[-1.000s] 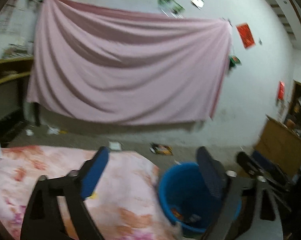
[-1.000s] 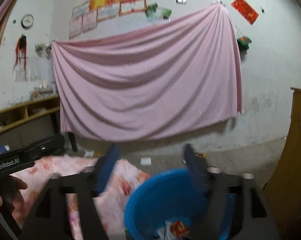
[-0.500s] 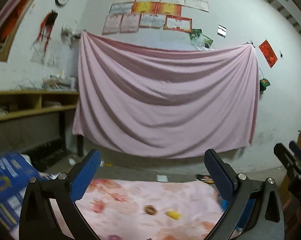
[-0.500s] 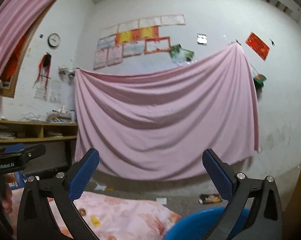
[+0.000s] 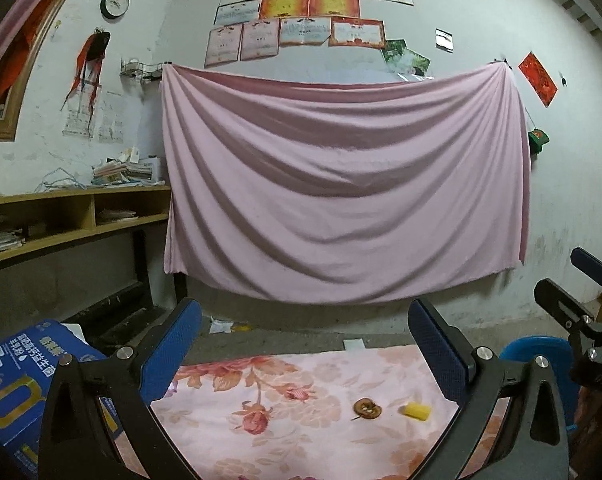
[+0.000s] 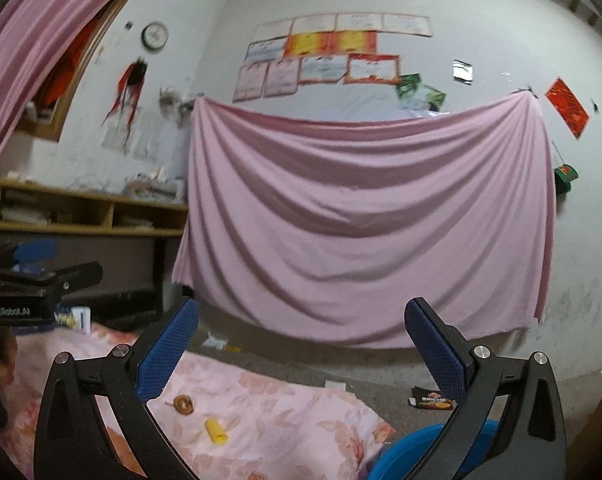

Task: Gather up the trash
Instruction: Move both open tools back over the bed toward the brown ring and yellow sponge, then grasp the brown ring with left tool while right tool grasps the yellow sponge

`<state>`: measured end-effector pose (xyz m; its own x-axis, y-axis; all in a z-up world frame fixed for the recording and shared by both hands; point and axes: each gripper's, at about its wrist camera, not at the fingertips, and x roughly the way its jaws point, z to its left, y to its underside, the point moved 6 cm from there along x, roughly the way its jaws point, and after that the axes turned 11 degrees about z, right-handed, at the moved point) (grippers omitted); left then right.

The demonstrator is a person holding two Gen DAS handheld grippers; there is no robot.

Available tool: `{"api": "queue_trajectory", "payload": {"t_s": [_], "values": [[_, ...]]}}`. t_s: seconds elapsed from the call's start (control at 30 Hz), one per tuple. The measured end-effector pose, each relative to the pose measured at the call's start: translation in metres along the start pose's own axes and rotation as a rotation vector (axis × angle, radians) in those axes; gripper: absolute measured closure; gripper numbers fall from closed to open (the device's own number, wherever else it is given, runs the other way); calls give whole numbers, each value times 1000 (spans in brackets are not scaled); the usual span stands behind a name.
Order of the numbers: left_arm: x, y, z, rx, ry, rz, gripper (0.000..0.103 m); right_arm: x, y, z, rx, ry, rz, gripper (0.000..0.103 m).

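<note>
Now both grippers have been raised from the blue plastic bucket (image 6: 429,456); left gripper (image 5: 305,344) and right gripper (image 6: 301,340) jaws are spread, empty. Remaining trash, a yellow cylindrical scrap (image 5: 417,411) and brown ring-shaped scrap (image 5: 367,408), lies on the floral-clothed worktop (image 5: 301,432), to be collected next.

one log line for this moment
left gripper: open, empty | right gripper: open, empty | yellow scrap, brown ring: on floral cloth

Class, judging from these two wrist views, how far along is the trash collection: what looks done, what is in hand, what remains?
Done: nothing these views can confirm; the blue bin's inside is hidden. In hand: nothing; left gripper and right gripper are both open and empty. Left: the brown ring-shaped scrap and the yellow piece lie on the floral cloth.
</note>
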<state>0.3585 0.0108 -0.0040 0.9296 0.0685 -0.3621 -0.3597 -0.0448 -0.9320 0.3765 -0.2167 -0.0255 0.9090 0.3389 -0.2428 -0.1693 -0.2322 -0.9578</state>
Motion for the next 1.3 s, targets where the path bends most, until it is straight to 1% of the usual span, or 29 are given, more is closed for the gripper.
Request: {"api": "queue_trajectory", "payload": {"t_s": [0.13, 0.23, 0.27, 0.4, 0.47, 0.57, 0.6, 0.67, 0.7, 0.73, 0.77, 0.8, 0.83, 0.87, 0.93, 0.97, 1.03, 1.07, 1.1, 1.13, 1.2, 1.3], "values": [[13, 6, 5, -7, 13, 29, 2, 13, 6, 9, -23, -16, 55, 0], [24, 11, 8, -22, 37, 74, 2, 28, 11, 13, -20, -45, 120, 0], [30, 13, 10, -33, 51, 99, 2, 33, 13, 15, -18, -56, 144, 0], [48, 18, 18, -82, 58, 186, 2, 55, 27, 18, -6, -111, 263, 0], [59, 21, 21, -99, 64, 241, 2, 64, 32, 18, 1, -123, 314, 1], [73, 26, 20, -96, 74, 310, 2, 78, 42, 22, 9, -162, 410, 14], [78, 29, 18, -89, 76, 335, 2, 84, 46, 23, 10, -177, 451, 21], [86, 34, 14, -73, 85, 377, 3, 94, 55, 28, 14, -227, 533, 29], [91, 37, 12, -65, 87, 400, 6, 98, 59, 30, 16, -245, 563, 36], [96, 39, 10, -58, 91, 419, 11, 102, 64, 34, 17, -276, 602, 42], [102, 43, 6, -46, 119, 451, 15, 105, 68, 37, 16, -299, 635, 44], [105, 46, 3, -37, 134, 473, 26, 110, 74, 41, 13, -320, 679, 48], [109, 49, 0, -27, 141, 498, 35, 113, 77, 44, 8, -336, 705, 54], [115, 53, -3, -13, 155, 533, 38, 115, 80, 47, 3, -356, 728, 57], [123, 60, -8, -3, 181, 579, 50, 118, 87, 56, -19, -402, 776, 63], [127, 64, -10, -2, 198, 605, 51, 120, 92, 61, -34, -420, 803, 64], [133, 70, -14, 0, 226, 645, 53, 124, 100, 66, -53, -424, 849, 73], [137, 74, -16, 0, 241, 668, 53, 126, 105, 68, -57, -425, 879, 75], [140, 77, -18, 0, 258, 686, 53, 128, 107, 68, -54, -427, 890, 79], [142, 77, -20, -1, 271, 698, 54, 128, 107, 66, -47, -428, 891, 84], [148, 82, -25, -1, 298, 734, 54, 127, 107, 61, -30, -426, 895, 89], [155, 86, -35, 8, 336, 777, 54, 124, 105, 58, -29, -421, 885, 90]]}}
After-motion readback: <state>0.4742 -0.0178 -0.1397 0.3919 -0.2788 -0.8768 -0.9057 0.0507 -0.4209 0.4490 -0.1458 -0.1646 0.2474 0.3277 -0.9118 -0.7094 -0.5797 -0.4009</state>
